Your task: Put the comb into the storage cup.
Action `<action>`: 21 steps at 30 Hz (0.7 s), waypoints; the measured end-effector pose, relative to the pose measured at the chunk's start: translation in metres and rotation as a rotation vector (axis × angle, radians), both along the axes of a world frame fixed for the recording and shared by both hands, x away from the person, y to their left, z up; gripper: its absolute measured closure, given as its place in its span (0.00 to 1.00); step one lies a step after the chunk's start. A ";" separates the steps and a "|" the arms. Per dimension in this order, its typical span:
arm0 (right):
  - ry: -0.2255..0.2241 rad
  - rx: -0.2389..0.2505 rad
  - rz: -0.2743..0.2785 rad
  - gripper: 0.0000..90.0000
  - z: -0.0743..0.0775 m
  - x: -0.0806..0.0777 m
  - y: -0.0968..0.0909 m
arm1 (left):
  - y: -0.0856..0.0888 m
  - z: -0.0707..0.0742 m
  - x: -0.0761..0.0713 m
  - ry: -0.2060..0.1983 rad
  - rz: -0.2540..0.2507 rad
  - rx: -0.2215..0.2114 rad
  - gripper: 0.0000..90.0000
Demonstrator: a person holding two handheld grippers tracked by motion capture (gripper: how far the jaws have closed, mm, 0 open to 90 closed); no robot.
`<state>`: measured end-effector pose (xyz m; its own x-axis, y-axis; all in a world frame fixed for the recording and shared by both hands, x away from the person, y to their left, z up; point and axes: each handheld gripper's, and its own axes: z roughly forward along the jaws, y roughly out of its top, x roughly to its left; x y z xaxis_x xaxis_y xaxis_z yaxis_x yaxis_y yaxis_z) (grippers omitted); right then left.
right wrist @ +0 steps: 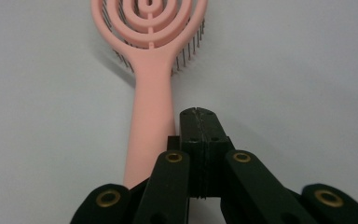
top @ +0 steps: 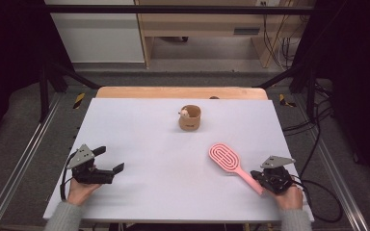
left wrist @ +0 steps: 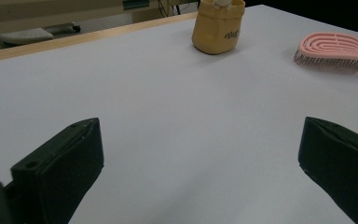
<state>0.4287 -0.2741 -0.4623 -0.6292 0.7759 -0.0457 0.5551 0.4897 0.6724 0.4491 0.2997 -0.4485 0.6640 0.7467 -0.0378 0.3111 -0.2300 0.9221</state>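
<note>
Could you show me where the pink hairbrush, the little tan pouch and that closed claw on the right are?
pink hairbrush (top: 224, 157): high view, on the oval head.
tan pouch (left wrist: 216, 31): left gripper view, on its front wall.
right gripper (right wrist: 200, 122): right gripper view, on the seam where its shut jaws meet, beside the brush handle.

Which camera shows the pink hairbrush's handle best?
The right gripper view: the pink hairbrush handle runs up its middle, large. The high view shows the whole brush, small; the left gripper view shows just its bristled head.
</note>
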 end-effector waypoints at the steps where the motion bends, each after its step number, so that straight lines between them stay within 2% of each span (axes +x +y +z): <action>1: -0.001 0.001 0.004 1.00 0.000 -0.002 0.001 | 0.000 0.000 0.000 0.001 0.000 0.000 0.00; 15: 0.010 0.009 0.015 1.00 -0.001 -0.006 0.005 | 0.000 0.000 0.000 -0.001 0.000 -0.001 0.00; 17: 0.008 0.008 0.012 1.00 -0.001 -0.007 0.005 | 0.000 0.000 0.000 -0.001 0.000 0.000 0.00; 21: -0.026 0.010 0.000 1.00 0.002 -0.007 0.002 | 0.000 0.000 0.000 0.000 -0.001 -0.001 0.00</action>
